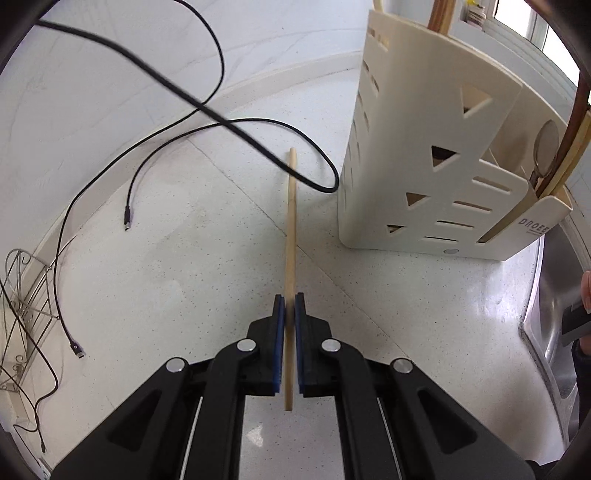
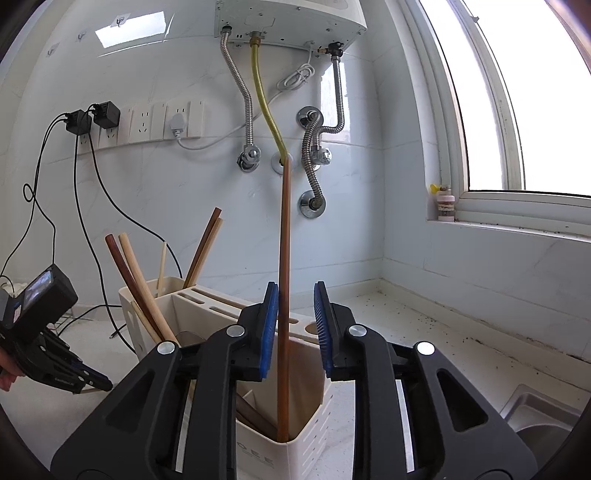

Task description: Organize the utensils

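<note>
**Counter corner, two grippers at the utensil holder**

Left gripper (image 1: 289,306) clamped tight on a pale wooden chopstick (image 1: 291,236), pointing steeply down over the white speckled countertop (image 1: 184,266). Far left on that surface: a wire rack (image 1: 22,295), loose black cables (image 1: 129,177) trailing across. Moving right: cream utensil holder (image 1: 424,147) standing upright, chopsticks and a spoon (image 1: 546,147) in its front compartment. Steel sink (image 1: 554,295) at the counter's right edge.

Right gripper (image 2: 295,328) held level, jaws parted; a dark brown chopstick (image 2: 284,295) stands between them, leaning against the left pad, tip down in the holder's front compartment. Behind: marble-tiled wall, socket strip (image 2: 147,122), water heater (image 2: 288,22) with hoses, window (image 2: 517,92) at right.
</note>
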`<state>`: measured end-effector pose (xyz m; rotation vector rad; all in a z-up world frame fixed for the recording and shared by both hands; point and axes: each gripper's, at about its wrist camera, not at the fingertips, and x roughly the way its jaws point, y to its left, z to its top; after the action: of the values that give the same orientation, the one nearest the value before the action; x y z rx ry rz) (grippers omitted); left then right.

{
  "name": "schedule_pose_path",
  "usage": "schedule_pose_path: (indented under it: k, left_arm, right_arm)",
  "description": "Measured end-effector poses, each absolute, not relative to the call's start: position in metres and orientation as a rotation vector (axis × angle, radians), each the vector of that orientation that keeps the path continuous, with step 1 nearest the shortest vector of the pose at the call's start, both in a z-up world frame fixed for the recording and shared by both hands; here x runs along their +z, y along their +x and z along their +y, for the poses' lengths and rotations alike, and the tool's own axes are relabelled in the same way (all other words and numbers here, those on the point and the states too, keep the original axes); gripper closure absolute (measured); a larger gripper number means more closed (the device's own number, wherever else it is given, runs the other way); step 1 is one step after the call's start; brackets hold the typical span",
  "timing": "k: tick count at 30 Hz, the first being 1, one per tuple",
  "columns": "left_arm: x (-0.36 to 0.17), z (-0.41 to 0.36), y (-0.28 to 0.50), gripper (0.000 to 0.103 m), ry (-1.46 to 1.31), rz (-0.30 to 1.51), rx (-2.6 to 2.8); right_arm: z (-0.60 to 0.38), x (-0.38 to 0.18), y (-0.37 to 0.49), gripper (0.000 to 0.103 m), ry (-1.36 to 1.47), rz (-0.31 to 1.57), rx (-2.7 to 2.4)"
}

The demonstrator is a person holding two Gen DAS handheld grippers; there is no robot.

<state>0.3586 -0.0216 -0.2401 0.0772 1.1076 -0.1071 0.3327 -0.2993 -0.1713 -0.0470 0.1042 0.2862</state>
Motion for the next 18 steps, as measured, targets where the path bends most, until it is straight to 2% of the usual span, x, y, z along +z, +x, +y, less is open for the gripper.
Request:
schedule_pose_path:
  k: [3,6,11,12,18]
  left_arm:
    - [-0.234,-0.014,0.344,0.098,0.061,1.075,-0.087]
    - [-0.227,-0.008,0.331,0.098,0.05,1.049,-0.072]
    - [-0.217,-0.005,0.316,0.098,0.018,0.996,-0.032]
    - [-0.215,-0.004,0.313,0.098,0.014,0.992,-0.024]
    - [-0.213,-0.001,0.308,0.098,0.001,0.997,-0.014]
  right_arm:
    - [-0.305,-0.166,0.327,0.083,-0.031,0.1,0.278]
    - [-0.31,-0.16,0.319,0.076,-0.023,0.089,0.264]
    - [-0.319,-0.15,0.311,0.072,-0.02,0.081,0.245]
    - [-0.321,-0.149,0.31,0.067,-0.02,0.08,0.24]
    - [-0.326,-0.148,0.31,0.067,-0.032,0.101,0.229]
